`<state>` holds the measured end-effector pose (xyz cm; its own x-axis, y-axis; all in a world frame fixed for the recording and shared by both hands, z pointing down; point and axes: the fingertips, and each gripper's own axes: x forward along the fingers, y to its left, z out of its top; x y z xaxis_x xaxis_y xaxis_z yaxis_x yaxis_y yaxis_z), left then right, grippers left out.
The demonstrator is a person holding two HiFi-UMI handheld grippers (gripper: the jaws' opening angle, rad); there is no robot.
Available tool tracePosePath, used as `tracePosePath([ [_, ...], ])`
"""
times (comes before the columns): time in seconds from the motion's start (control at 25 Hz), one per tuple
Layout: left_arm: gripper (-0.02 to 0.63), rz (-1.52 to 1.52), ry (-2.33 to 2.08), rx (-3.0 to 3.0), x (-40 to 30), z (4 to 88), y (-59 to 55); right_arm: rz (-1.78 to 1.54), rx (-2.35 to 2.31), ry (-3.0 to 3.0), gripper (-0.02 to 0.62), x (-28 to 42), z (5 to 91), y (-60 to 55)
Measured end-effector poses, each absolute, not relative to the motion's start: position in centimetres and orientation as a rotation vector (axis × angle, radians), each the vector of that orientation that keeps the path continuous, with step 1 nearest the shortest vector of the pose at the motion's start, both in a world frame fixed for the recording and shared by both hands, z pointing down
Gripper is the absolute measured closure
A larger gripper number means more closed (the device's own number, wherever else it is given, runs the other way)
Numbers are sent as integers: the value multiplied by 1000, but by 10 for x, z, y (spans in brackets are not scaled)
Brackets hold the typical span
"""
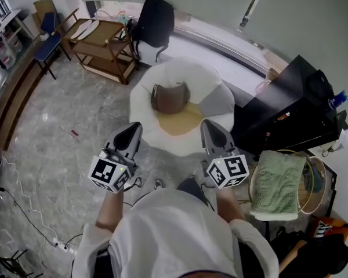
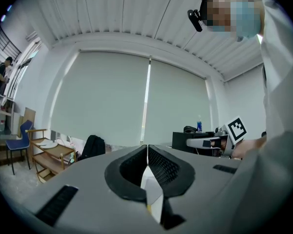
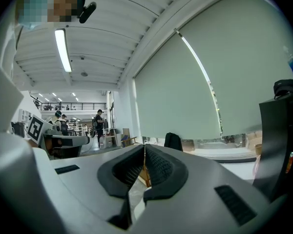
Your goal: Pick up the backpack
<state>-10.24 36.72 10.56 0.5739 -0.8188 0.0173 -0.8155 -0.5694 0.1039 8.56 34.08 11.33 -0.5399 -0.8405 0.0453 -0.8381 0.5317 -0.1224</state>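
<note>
The black backpack [image 1: 155, 21] stands upright on the floor against the far window wall; it shows small in the left gripper view [image 2: 93, 146] and the right gripper view [image 3: 173, 141]. Both grippers are held level in front of the person, well short of it. My left gripper [image 1: 131, 133] [image 2: 147, 147] is shut with nothing between its jaws. My right gripper [image 1: 211, 129] [image 3: 144, 147] is also shut and empty. A white round chair [image 1: 214, 106] holding a brown bag [image 1: 170, 97] lies between the grippers and the backpack.
A wooden trolley [image 1: 101, 45] and a blue chair [image 1: 49, 39] stand left of the backpack. A black cabinet [image 1: 290, 112] is on the right, with a green towel [image 1: 275, 184] over a basket nearer me. Cables [image 1: 23, 213] run over the floor at the left.
</note>
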Motion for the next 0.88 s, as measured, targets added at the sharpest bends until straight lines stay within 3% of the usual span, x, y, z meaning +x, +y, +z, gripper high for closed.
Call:
tracePosePath([
  [0.88, 571, -40, -1438, 2641, -85, 112, 303, -242, -1474, 2765, 566, 105, 118, 275],
])
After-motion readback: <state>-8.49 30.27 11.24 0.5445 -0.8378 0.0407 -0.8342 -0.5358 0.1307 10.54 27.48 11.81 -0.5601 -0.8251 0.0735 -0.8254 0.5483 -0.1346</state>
